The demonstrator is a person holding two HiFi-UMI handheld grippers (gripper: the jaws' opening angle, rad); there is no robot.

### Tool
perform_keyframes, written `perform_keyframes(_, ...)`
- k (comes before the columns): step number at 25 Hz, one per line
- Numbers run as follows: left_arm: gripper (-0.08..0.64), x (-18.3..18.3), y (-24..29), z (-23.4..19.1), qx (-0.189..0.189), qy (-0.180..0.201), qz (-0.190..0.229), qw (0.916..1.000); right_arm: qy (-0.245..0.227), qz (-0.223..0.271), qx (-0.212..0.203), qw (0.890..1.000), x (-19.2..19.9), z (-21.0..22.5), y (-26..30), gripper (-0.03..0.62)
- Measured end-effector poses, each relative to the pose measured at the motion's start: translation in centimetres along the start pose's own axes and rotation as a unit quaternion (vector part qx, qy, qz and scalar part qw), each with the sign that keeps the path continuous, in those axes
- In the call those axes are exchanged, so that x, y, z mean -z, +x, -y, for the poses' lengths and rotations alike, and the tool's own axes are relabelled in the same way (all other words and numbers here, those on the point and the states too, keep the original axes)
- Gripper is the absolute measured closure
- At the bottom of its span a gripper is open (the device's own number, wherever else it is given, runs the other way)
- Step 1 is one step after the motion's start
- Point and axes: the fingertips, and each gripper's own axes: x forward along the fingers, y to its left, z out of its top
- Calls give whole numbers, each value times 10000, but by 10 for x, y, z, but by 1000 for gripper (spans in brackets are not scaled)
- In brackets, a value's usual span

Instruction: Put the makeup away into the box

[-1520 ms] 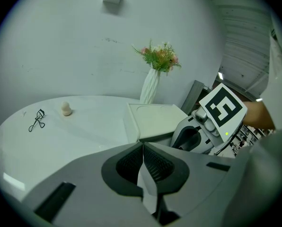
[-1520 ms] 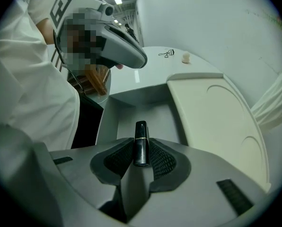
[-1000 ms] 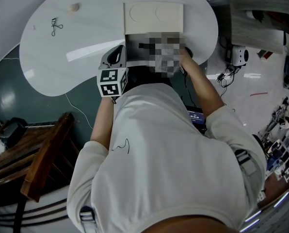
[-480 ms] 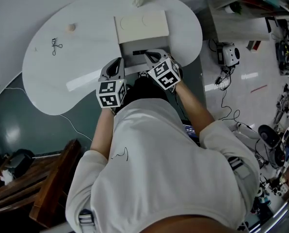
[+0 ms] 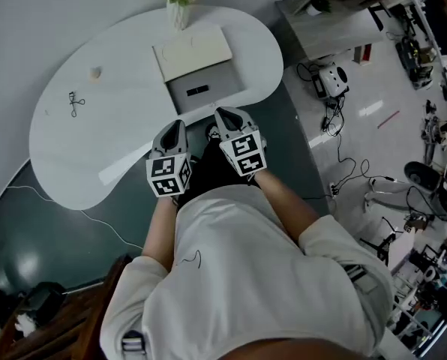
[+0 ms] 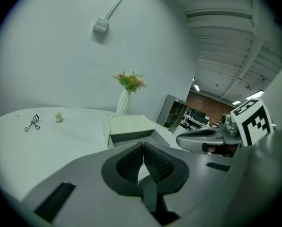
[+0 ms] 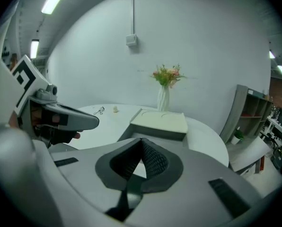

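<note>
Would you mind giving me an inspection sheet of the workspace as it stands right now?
Surface: white curved table, no spills seen.
Job's things: box stands open near the far edge, with a small dark item in its grey tray, too small to identify. An eyelash curler and a small beige piece lie out on the table, left of the box.
Clutter: vase of flowers behind the box.
Grippers: left gripper and right gripper are both shut and empty, side by side at the near table edge.
Cables: white cable on the floor; cable tangle at the right.
Surroundings: shelf unit and equipment at the right.
</note>
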Motion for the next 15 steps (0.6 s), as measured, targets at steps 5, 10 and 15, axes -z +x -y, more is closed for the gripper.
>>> perform_keyframes(5, 538, -28, -21, 36, 212, 230, 617, 9976, 151, 433, 327, 9984, -15, 13, -41, 594)
perform_keyframes(10, 538, -81, -42, 64, 39, 703, 1254, 9896, 196, 1164, 383, 9923, -64, 32, -76, 594)
perform_keyframes(15, 538, -131, -57, 78, -157, 660, 1717, 9828, -123, 1757, 317, 9839, -124, 50, -107, 594)
